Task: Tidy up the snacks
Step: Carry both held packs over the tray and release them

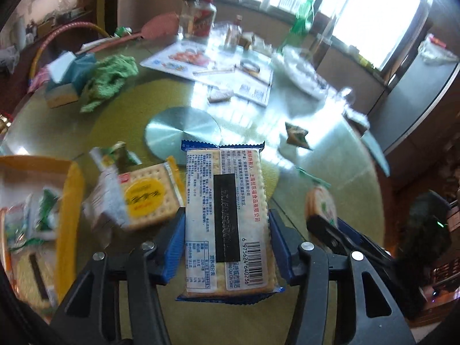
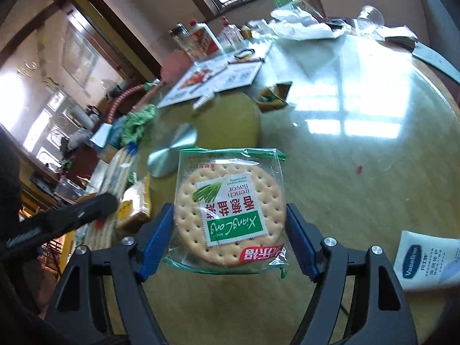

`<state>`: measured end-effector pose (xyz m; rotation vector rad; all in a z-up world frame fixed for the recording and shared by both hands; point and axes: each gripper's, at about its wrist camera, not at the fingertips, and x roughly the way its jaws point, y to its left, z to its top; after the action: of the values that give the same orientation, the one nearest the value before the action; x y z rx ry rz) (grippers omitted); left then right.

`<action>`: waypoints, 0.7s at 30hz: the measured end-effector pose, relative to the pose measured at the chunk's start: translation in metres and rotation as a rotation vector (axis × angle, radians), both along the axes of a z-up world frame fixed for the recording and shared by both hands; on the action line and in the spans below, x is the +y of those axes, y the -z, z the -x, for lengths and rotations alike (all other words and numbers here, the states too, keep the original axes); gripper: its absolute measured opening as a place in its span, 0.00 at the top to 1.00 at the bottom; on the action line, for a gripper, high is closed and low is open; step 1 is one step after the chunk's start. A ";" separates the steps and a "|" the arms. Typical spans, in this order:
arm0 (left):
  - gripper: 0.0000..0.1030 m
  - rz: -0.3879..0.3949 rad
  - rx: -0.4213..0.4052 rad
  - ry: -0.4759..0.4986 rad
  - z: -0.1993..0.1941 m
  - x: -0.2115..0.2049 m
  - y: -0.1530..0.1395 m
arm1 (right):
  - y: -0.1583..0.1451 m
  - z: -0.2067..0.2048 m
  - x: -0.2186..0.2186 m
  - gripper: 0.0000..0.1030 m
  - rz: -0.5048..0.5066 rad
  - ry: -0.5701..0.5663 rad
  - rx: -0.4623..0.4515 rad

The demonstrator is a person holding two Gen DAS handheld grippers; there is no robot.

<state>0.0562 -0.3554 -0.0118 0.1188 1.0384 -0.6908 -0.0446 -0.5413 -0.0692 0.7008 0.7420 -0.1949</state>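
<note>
Both grippers are mid-carry. The left gripper (image 1: 227, 235) has its fingers closed on a blue-edged rectangular cracker pack (image 1: 228, 218), which sticks out ahead of them. The right gripper (image 2: 230, 240) pinches a round scallion cracker pack (image 2: 230, 212) the same way, above the tabletop (image 2: 330, 172). The likely next move is placing each in the yellow box (image 1: 69, 201), left of the left fingers, where snacks already lie.

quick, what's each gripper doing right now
Left gripper: shut on the blue cracker pack.
Right gripper: shut on the round green cracker pack.
</note>
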 end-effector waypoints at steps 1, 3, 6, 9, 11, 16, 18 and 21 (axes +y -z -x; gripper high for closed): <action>0.47 0.023 -0.008 -0.001 0.005 0.011 -0.006 | -0.002 0.000 0.003 0.26 0.000 -0.012 -0.016; 0.47 0.063 -0.024 -0.012 0.011 0.036 -0.019 | -0.006 -0.001 0.008 0.26 -0.004 -0.039 -0.052; 0.47 0.076 -0.064 -0.054 0.020 0.080 -0.031 | -0.014 -0.001 0.020 0.26 0.001 -0.095 -0.105; 0.47 0.095 -0.088 -0.109 0.025 0.132 -0.041 | -0.023 -0.001 0.038 0.26 0.020 -0.163 -0.151; 0.47 0.093 -0.112 -0.169 0.025 0.172 -0.046 | -0.030 -0.002 0.054 0.26 0.024 -0.217 -0.183; 0.47 0.083 -0.146 -0.328 0.001 0.255 -0.054 | -0.041 -0.011 0.094 0.26 -0.004 -0.355 -0.216; 0.47 0.089 -0.143 -0.371 -0.012 0.275 -0.054 | -0.049 -0.018 0.117 0.26 -0.025 -0.412 -0.213; 0.47 0.099 -0.127 -0.408 -0.029 0.301 -0.048 | -0.065 -0.035 0.152 0.26 -0.048 -0.480 -0.194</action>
<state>0.0855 -0.0546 0.0364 -0.1313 0.8695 -0.3571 -0.0094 -0.3889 -0.0038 0.5592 0.7084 0.3254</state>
